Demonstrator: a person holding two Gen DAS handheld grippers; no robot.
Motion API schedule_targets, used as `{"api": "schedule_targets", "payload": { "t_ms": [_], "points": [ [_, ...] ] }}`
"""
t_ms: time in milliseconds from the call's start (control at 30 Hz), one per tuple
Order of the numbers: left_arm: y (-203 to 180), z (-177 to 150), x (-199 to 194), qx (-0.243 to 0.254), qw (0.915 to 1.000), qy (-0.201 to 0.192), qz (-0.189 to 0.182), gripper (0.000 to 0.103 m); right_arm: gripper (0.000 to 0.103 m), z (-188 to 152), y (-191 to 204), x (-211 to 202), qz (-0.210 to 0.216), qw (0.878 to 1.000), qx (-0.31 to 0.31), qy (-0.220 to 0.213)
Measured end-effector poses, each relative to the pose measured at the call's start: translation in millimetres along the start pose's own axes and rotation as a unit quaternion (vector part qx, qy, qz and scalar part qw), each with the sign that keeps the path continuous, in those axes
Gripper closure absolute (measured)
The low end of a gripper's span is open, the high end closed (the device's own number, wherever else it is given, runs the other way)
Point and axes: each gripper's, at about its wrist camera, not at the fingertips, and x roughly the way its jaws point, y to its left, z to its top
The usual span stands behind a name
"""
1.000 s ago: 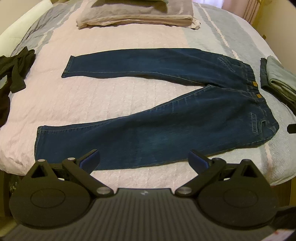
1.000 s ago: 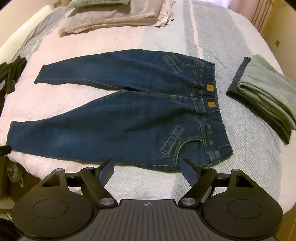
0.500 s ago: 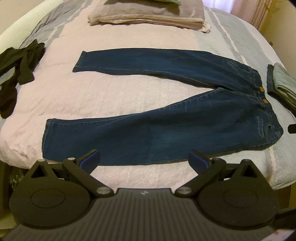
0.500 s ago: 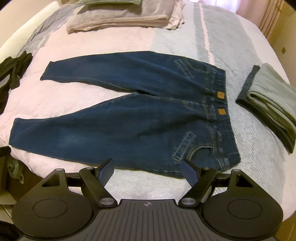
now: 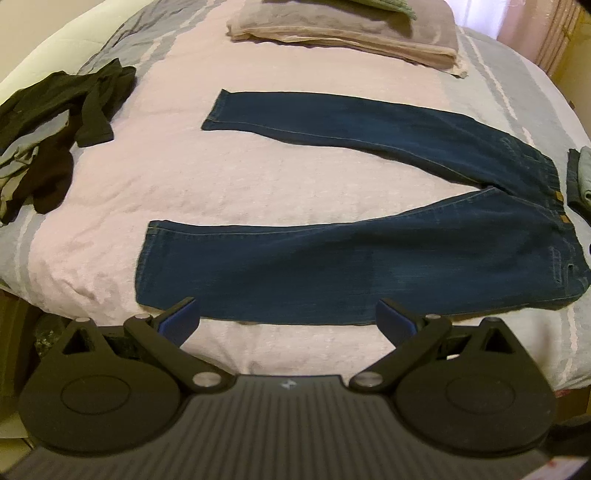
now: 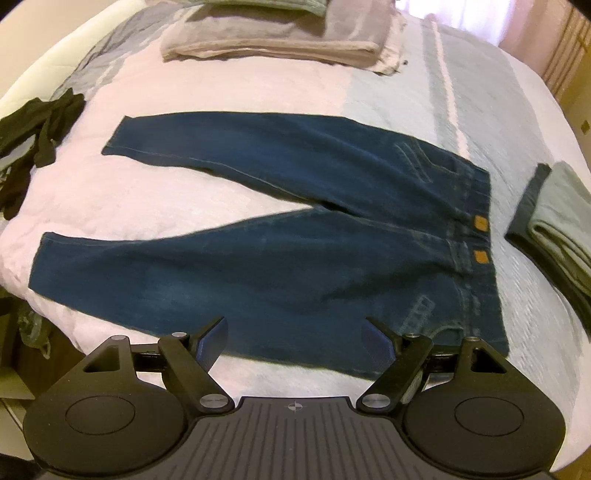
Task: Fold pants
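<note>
Lying flat and unfolded on the bed (image 5: 258, 177): dark blue pants (image 5: 369, 258), legs spread in a V, cuffs toward the left side of the bed, waistband toward the right. Seen from the left wrist, the waistband end running up to the right frame edge, hip corner partly cut off. Seen from the right wrist, pants (image 6: 295, 266) showing whole, two tan patches (image 6: 480, 238) at the waistband; picture blurred, stitching hard to read.

Hovering over the near bed edge, just short of the near leg's lower hem: left gripper (image 5: 288, 317), fingers spread wide, gripping nothing, not touching the pants. Blue pad of one finger (image 5: 181, 319) sitting just below the near cuff corner.

Hovering likewise at the near bed edge, closer to the seat of the pants: right gripper (image 6: 293, 338), fingers released and wide apart, empty. Fingertips overlapping the lower hem in the picture; contact with the fabric impossible to tell.

Resting beyond the far leg, at the head of the bed: folded beige-grey stack (image 5: 343, 26), top cut off by the frame. Lying left of the cuffs: crumpled black garment (image 5: 62, 129), partly out of frame. Sitting right of the waistband: folded grey-green clothes (image 6: 554, 218), barely visible at the edge in the left view.
</note>
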Motion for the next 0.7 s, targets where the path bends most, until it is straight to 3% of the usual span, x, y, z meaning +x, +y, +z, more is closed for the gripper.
{"api": "schedule_targets", "payload": {
  "t_ms": [333, 700],
  "points": [
    [18.8, 16.9, 10.2, 0.002, 1.0000, -0.006, 0.001, 0.003, 0.027, 24.4, 4.8, 5.2, -0.012, 1.000, -0.010, -0.005],
    [43.3, 82.7, 39.9, 0.029, 0.9974, -0.006, 0.066, 0.003, 0.027, 79.6, -96.7, 11.3, -0.055, 0.998, -0.016, -0.024]
  ]
}}
